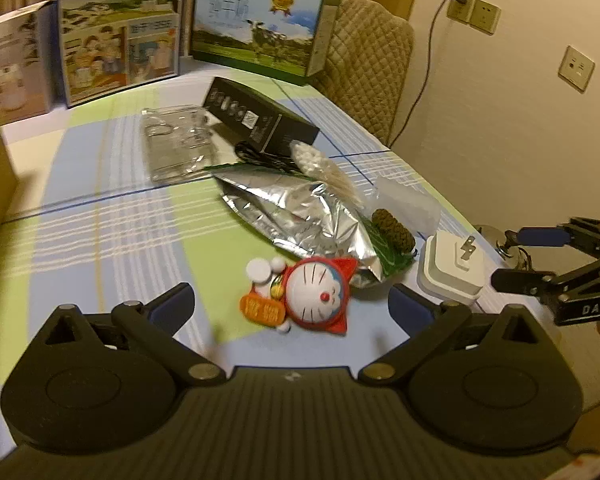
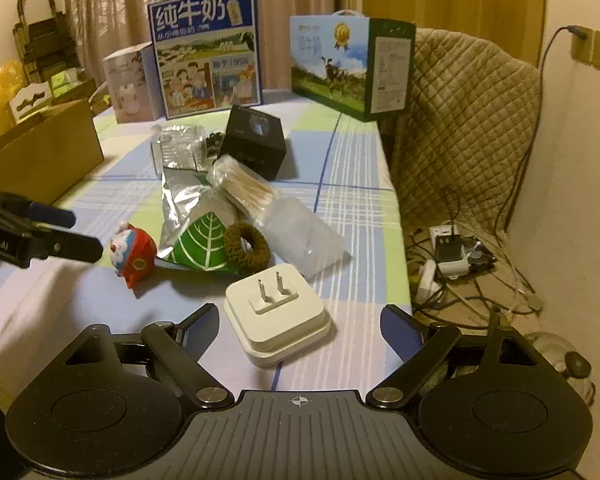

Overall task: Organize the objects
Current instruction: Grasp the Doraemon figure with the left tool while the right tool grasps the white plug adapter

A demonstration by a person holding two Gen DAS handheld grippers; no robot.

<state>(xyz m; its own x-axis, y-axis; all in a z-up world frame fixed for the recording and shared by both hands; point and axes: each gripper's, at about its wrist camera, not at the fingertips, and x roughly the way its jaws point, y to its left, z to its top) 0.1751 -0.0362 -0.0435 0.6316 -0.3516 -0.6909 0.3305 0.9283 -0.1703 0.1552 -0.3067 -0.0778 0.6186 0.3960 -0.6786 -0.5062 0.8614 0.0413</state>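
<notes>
Checked tablecloth (image 2: 352, 184), milk carton (image 2: 206, 52) reading "纯牛奶", "DAS" right gripper (image 1: 512, 258)

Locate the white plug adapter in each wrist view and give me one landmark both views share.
Left wrist view: the white plug adapter sits low right on the table, beyond the left gripper, near the right gripper.
Right wrist view: it lies low centre, prongs up, just ahead of the right gripper.
Shared landmark: the brown hair tie, just beyond the adapter on the foil bag's green edge.
</notes>
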